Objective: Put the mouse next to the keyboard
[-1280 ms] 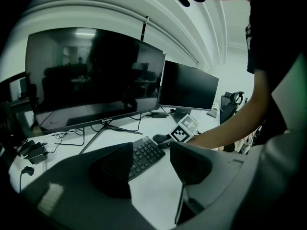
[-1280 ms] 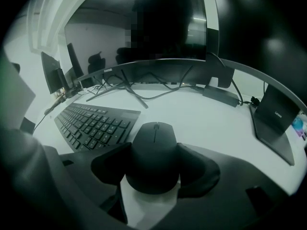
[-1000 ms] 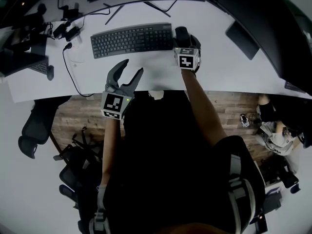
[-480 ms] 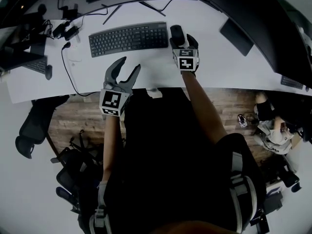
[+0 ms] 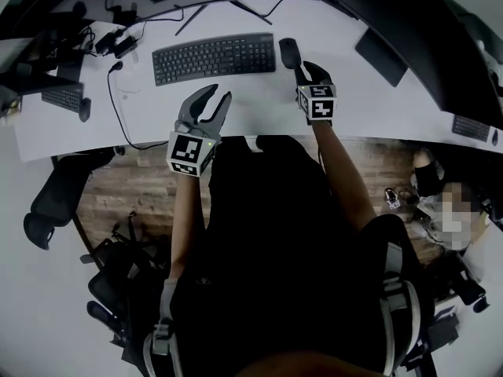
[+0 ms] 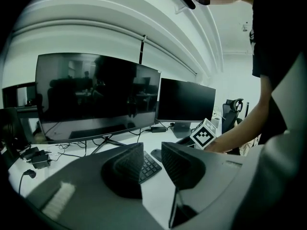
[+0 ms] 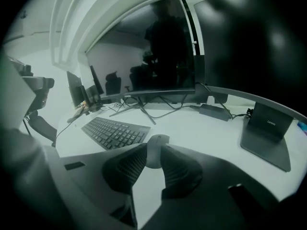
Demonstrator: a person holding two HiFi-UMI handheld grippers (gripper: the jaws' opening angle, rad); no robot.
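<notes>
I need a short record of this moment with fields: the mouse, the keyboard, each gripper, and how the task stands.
mouse: lies on the white desk, at the keyboard's right end, with a small gap between them
keyboard: flat on the desk
right gripper: just behind the mouse, jaws closing, mouse ahead of the tips, not gripped
left gripper: over the desk's near edge, jaws closing, nothing between them
task: mouse appears placed

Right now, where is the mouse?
In the head view the mouse lies on the white desk, just past the right end of the keyboard.
</notes>
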